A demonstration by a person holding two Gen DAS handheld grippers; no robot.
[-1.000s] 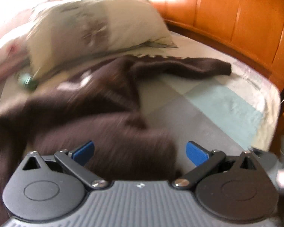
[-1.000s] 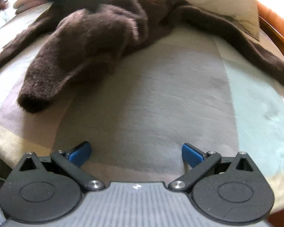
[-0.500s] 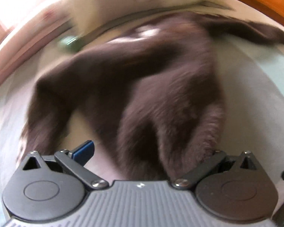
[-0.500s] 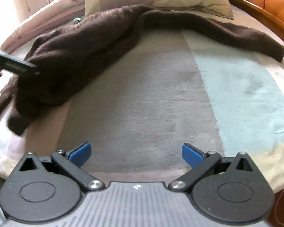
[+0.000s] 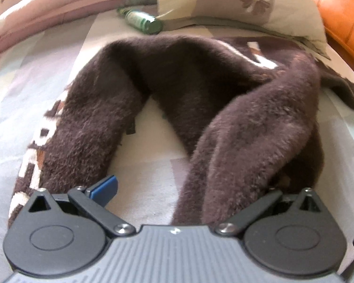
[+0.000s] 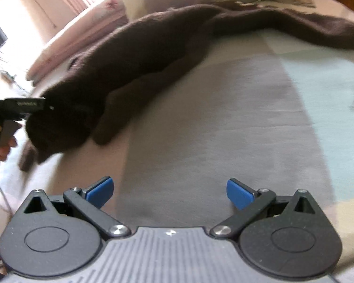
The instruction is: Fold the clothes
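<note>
The right gripper [image 6: 170,192] hovers over the bed [image 6: 224,122], its jaws wide and holding nothing. The left gripper [image 5: 188,188] also has its jaws spread wide, a fold of the fuzzy brown sweater [image 5: 177,75] draped over the right-hand finger. The sweater sprawls rumpled across the bedspread; beyond it lie a green bottle [image 5: 141,21] and a flowered pillow [image 5: 236,2].
</note>
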